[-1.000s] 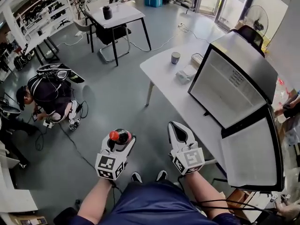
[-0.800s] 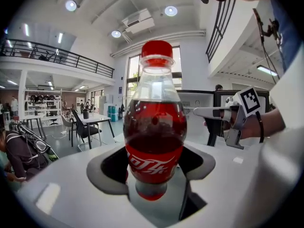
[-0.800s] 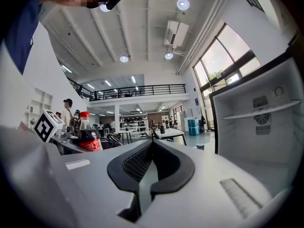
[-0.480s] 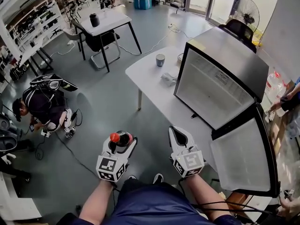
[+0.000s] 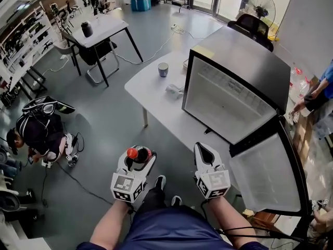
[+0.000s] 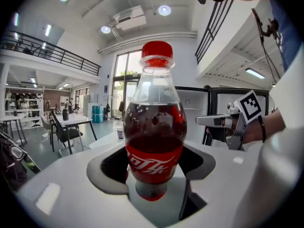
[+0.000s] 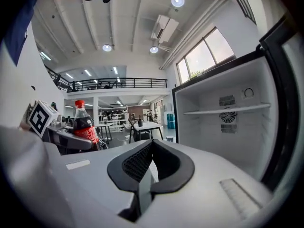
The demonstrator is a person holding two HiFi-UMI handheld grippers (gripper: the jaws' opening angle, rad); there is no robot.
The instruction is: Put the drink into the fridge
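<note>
A cola bottle with a red cap and red label stands upright between the jaws of my left gripper, which is shut on its lower body. The left gripper view shows the bottle filling the centre, with the left gripper clamped below the label. My right gripper is shut and empty, held level beside the left one. The small fridge stands on the white table, its door swung open to the right. In the right gripper view, its white interior with one shelf lies just ahead of the right gripper.
The white table also carries a cup and a crumpled cloth. A person crouches on the floor at the left, among cables. A second table stands at the back. Another person's arm shows at the right.
The fridge and table have slid left and nearer in the head view. Both grippers keep the same pose, the left still shut on the bottle.
</note>
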